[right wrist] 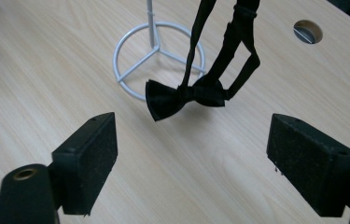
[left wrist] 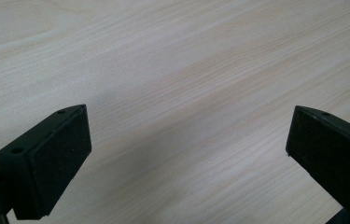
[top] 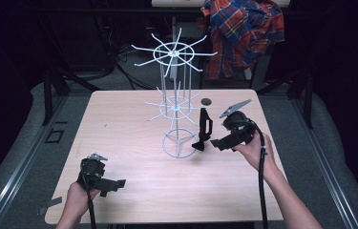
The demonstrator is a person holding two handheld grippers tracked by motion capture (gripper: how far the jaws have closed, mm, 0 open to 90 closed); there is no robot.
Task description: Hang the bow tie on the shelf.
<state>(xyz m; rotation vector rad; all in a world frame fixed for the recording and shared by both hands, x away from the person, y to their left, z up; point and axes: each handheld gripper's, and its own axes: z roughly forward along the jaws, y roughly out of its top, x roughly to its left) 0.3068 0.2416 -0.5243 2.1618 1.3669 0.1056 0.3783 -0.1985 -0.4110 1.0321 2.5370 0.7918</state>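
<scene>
Beside the wire rack [top: 174, 102], a satin bow tie [right wrist: 182, 97] hangs.

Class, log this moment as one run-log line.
bow tie: hangs from white wire rack | right gripper: open, near tie, apart | left gripper: open over table

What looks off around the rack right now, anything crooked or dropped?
Nothing dropped. The bow tie hangs by its strap from the wire rack, its bow low by the ring base and tilted. The rack stands upright. The right tool is open and clear of it.

Black grippers [top: 215, 143] (trailing cables), bare forearms
</scene>
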